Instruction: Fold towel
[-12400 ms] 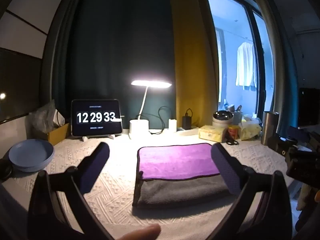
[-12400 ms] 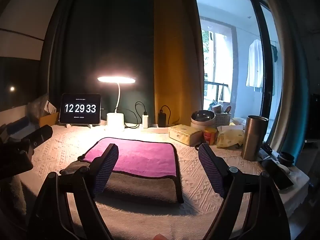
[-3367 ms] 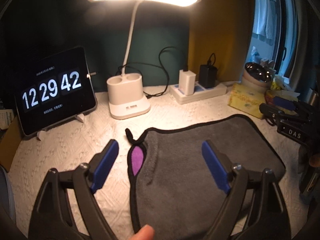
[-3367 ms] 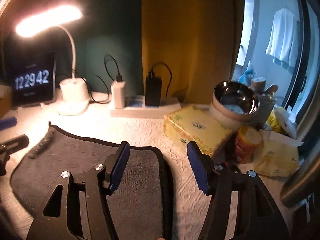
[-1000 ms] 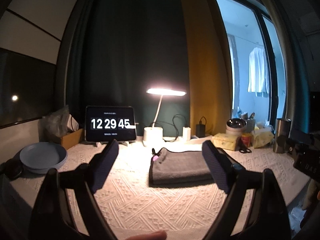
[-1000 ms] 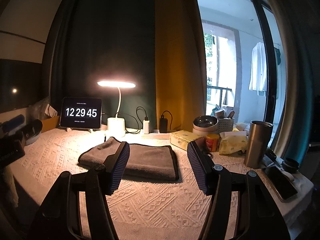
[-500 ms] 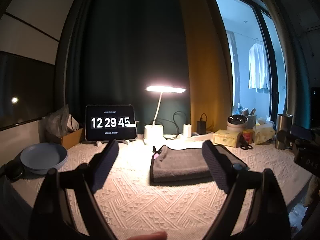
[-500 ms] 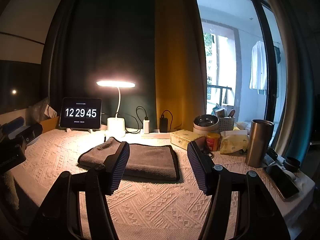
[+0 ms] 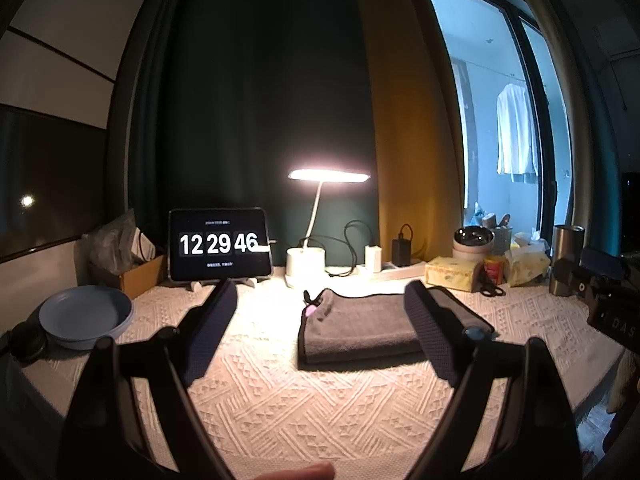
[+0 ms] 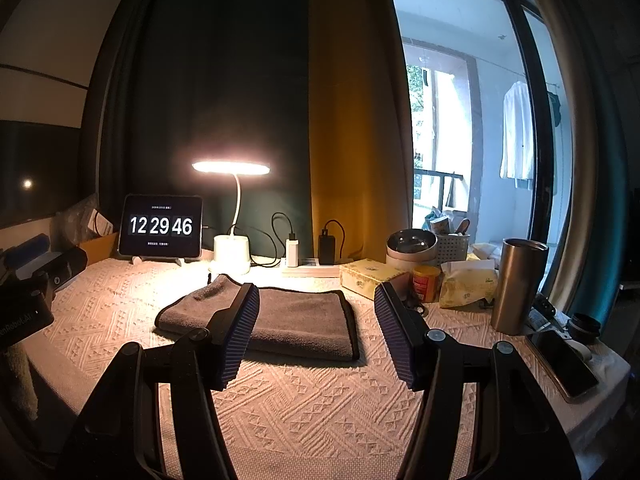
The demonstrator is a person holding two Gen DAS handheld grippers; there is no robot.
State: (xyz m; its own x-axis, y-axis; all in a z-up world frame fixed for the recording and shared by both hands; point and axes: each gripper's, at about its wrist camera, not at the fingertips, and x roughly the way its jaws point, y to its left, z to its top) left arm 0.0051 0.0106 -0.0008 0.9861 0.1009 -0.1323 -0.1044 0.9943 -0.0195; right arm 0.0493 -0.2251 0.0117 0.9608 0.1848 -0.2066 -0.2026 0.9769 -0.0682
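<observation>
**Folded towel lying on table, both grippers released**

Table [image 9: 280,400] with cream patterned cloth is filling the lower half of both views. Grey towel [image 9: 360,324] is lying folded at frame centre, flat, with a small purple corner peeking out at its upper left edge in the left wrist view; the same towel [image 10: 296,320] is sitting centre in the right wrist view. Left gripper [image 9: 320,332] is hanging at lower centre, jaws spread wide, gripping nothing, clear of the towel. Right gripper [image 10: 316,336] is likewise released and empty. Tablet clock [image 9: 220,244] is standing centre-left, lit lamp [image 9: 328,176] glowing just right of it. Blue plate [image 9: 86,316] is sitting at far left. Steel tumbler [image 10: 516,284] is standing at right.
</observation>
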